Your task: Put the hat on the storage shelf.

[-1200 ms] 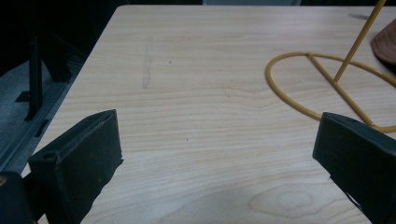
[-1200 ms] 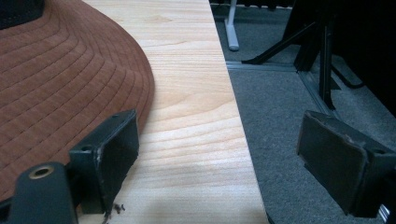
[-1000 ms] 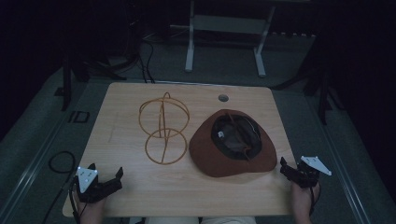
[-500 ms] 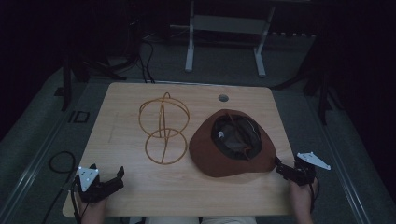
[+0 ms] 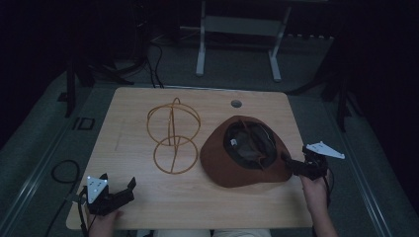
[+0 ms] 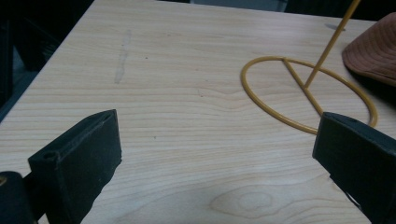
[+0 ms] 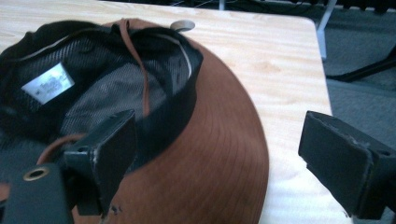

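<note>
Brown hat lies crown-down, opening up, directly ahead of the right gripper and touching or nearly touching its tips. Black mesh lining, white label and thin brown cord face up in the right gripper view. Upside down like this, the brim's near edge sits low on the table, which likely makes it the easiest part to pinch.

Right gripper: jaws spread wide, nothing held. In its own view, one jaw stands over the hat's opening edge and the other past the brim, above bare wood, so the brim runs between them. Judging by that, it's lined up for a brim grab, not closed yet. Right hand comes in from the table's near right corner, gripper pointed left and slightly forward into the hat, grey plate on top.

Wire stand, yellow, sits just beyond the hat on the side away from the right gripper: ring base flat on the table, looped frame upright. Probably where the hat ends up, since it stands free with its top unobstructed.

Left gripper: also wide open and empty, parked low at the near left corner, well apart from hat and stand. The stand's ring base lies ahead and off to its right. Left hand grips it from behind, at the table's edge; looks idle, waiting.
</note>
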Demonstrator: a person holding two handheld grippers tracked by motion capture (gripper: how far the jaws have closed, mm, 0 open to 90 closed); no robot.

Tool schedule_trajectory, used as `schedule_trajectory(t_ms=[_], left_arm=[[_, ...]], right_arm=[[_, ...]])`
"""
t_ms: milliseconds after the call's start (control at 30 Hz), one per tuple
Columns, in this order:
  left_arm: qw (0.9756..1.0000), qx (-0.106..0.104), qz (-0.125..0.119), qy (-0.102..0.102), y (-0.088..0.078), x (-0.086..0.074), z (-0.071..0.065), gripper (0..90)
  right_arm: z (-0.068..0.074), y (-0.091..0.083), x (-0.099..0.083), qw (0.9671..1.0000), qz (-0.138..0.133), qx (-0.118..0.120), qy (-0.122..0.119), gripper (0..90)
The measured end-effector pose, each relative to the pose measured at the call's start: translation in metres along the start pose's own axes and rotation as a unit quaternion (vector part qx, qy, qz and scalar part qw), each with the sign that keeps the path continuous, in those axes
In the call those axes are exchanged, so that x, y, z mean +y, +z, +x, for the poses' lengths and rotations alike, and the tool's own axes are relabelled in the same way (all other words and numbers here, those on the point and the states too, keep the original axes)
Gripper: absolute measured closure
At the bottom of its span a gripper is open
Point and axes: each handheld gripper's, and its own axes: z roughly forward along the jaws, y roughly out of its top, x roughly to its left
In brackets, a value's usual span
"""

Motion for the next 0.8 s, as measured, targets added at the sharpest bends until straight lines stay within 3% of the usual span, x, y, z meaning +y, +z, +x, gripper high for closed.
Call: schedule_trajectory(t_ms=[100, 167, 200, 267, 400, 600, 800], left_arm=[[0.9998, -0.012, 0.014, -0.002, 0.001, 0.001, -0.001, 1.8], [0.9998, -0.008, 0.02, 0.0, 0.001, 0.001, -0.002, 1.8], [0.9994, -0.022, 0.027, -0.007, 0.001, 0.002, -0.003, 1.8], [0.9989, -0.03, 0.034, -0.014, 0.001, 0.003, -0.003, 1.8], [0.9983, -0.031, 0.049, -0.007, 0.002, 0.003, -0.004, 1.8], [0.9982, -0.034, 0.05, -0.007, 0.001, 0.004, -0.004, 1.8], [0.9975, -0.044, 0.055, 0.011, 0.001, 0.003, -0.007, 1.8]], right_arm=[[-0.002, 0.007, 0.013, 0.9998, 0.01, 0.016, 0.0, 12.5], [-0.002, 0.01, 0.017, 0.9997, 0.013, 0.022, -0.003, 12.4], [-0.002, 0.012, 0.021, 0.9995, 0.018, 0.026, -0.008, 12.5], [-0.002, 0.021, 0.034, 0.9988, 0.019, 0.044, -0.011, 12.7], [-0.004, 0.033, 0.049, 0.9982, 0.019, 0.056, -0.01, 15.2], [-0.006, 0.057, 0.069, 0.9964, 0.041, 0.074, -0.01, 17.8], [-0.003, 0.082, 0.077, 0.9938, 0.065, 0.087, -0.023, 13.4]])
